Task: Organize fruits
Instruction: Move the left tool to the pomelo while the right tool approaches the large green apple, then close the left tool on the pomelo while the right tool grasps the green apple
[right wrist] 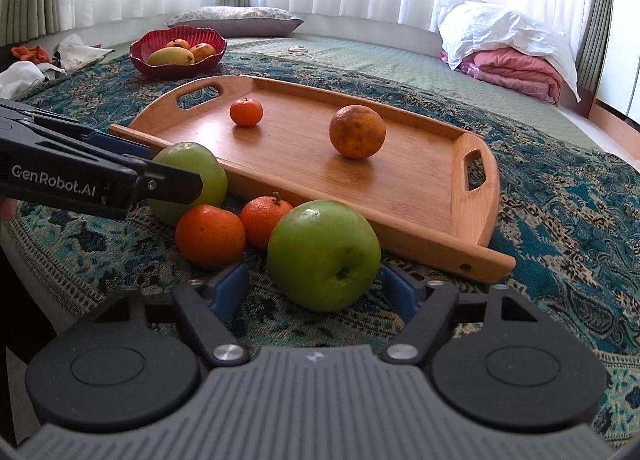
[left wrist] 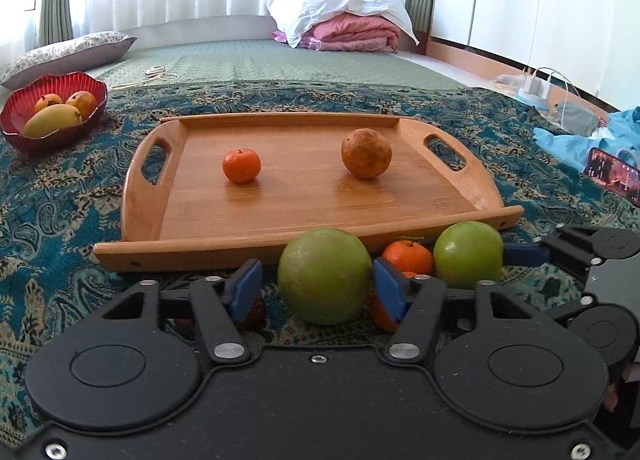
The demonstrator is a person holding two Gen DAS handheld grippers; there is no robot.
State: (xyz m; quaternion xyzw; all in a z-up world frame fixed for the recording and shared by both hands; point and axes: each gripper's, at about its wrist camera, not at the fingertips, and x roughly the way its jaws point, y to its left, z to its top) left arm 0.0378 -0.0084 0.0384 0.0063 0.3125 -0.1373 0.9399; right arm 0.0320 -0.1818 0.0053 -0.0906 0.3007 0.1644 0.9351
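Note:
On the patterned bedspread lie two green fruits and two loose mandarins (right wrist: pixel 210 236) (right wrist: pixel 266 219), in front of a wooden tray (left wrist: pixel 200 252) (right wrist: pixel 440 248). The tray holds a small mandarin (left wrist: pixel 241 165) (right wrist: pixel 246 111) and a brownish orange (left wrist: pixel 366 159) (right wrist: pixel 357 131). My left gripper (left wrist: pixel 318 290) straddles one green fruit (left wrist: pixel 324 276) (right wrist: pixel 188 179); its right pad touches the skin, while a gap shows at the left pad. My right gripper (right wrist: pixel 316 294) brackets the other green fruit (right wrist: pixel 324 256) (left wrist: pixel 468 254), with small gaps at both pads. The left gripper's fingers (right wrist: pixel 172 183) enter the right wrist view from the left.
A red bowl (left wrist: pixel 56 139) (right wrist: pixel 176 69) with mangoes stands beyond the tray's left end. A phone (left wrist: pixel 612 175), blue cloth and charger cables lie at the right. A pillow (right wrist: pixel 236 17) and folded pink bedding (right wrist: pixel 516 71) lie farther back.

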